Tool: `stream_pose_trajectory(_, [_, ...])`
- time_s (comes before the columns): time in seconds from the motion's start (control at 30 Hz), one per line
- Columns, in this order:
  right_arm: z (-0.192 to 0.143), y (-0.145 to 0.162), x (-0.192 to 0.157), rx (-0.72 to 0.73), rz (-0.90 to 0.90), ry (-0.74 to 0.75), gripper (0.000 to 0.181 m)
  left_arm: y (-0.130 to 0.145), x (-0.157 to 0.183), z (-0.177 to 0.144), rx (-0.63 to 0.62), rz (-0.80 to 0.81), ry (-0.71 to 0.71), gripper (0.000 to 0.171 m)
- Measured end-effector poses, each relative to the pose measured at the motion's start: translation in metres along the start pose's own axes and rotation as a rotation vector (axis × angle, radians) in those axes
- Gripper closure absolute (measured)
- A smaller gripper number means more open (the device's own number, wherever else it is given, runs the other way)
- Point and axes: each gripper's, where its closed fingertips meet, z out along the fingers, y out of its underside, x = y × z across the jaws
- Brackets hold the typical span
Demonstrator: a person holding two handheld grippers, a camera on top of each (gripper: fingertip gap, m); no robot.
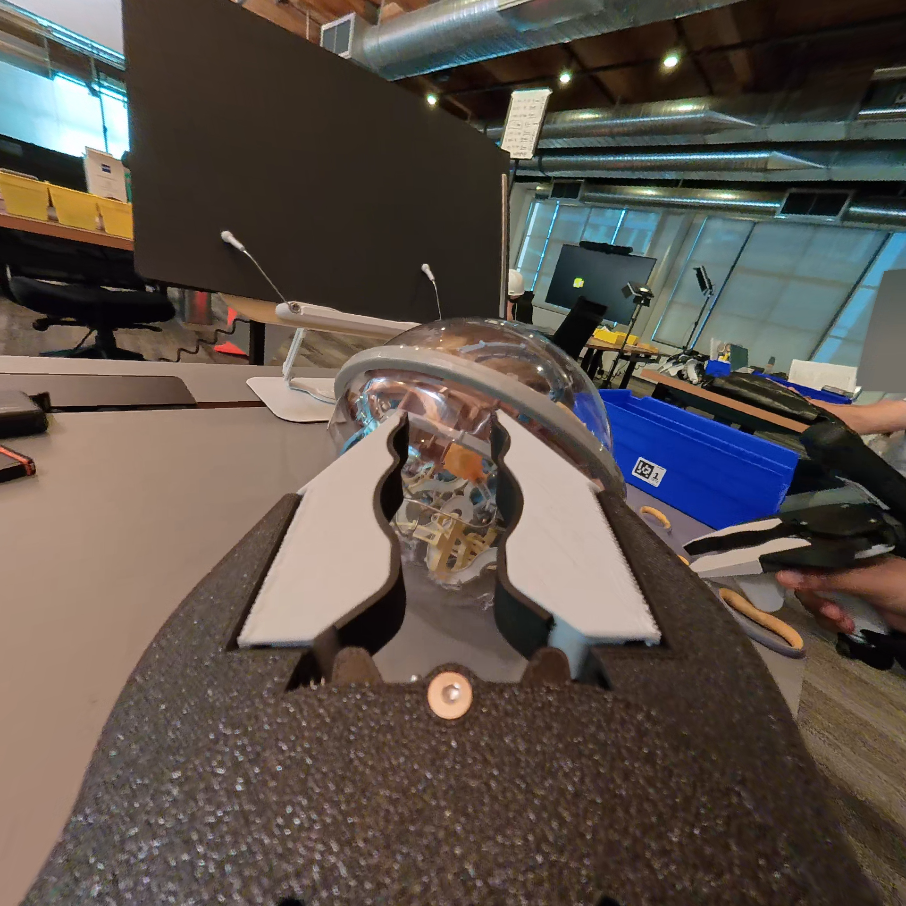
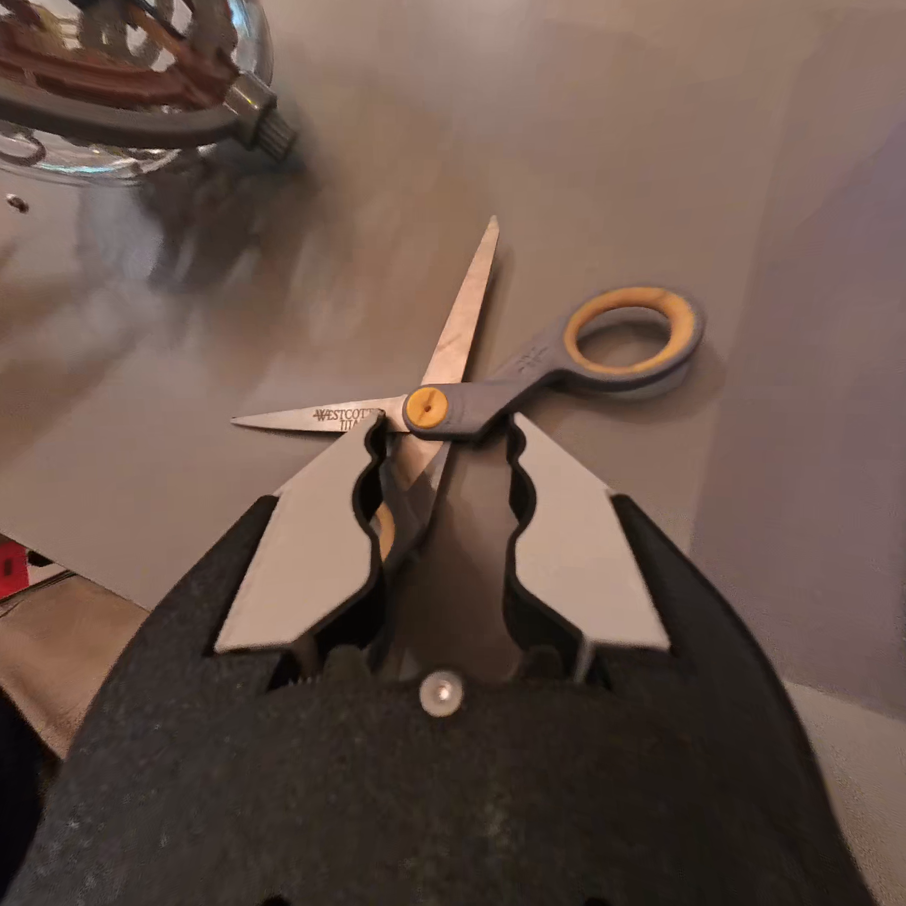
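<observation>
The left claw [image 1: 448,424] is about half open and holds nothing. Its two grey fingers point at a clear ball [image 1: 529,358] that rests on the grey surface [image 1: 147,515]. The ball is wider than the gap between the fingers, so it sits beyond the tips, not between them. Whether the tips touch its shell cannot be told from here. A grey ring [image 1: 441,365] runs around the ball, and small pale and yellowish tracks show inside it. The right claw [image 2: 443,421] is also parted and empty. It hangs low over a pair of scissors [image 2: 495,397] that lies flat on the same surface, near the ball. The scissors are spread open, with both blades pointing away from the claw. The finger tips stand on either side of the yellow pivot. One grey and yellow handle loop lies out to the right in plain sight, while the other is mostly hidden under the left finger. Nothing is pinched, and contact with the scissors is not certain, since the right wrist view is slightly blurred. In the left wrist view a hand [image 1: 843,593] grips the right claw at the surface's edge, with a blue bin [image 1: 701,456] just behind it. A black panel [image 1: 294,171] stands behind the surface.
</observation>
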Motion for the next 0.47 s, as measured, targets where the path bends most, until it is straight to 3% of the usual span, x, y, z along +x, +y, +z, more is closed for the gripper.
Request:
stream_pose_trajectory(0.33, [0.016, -0.015, -0.007, 0.022, 0.006, -0.063, 0.156, 0.010, -0.017, -0.017, 0.000, -0.024, -0.048, 0.142])
stream_pose_trajectory(0.47, [0.021, -0.021, -0.006, 0.028, -0.033, -0.030, 0.154, 0.015, -0.020, -0.023, -0.012, -0.039, -0.055, 0.142])
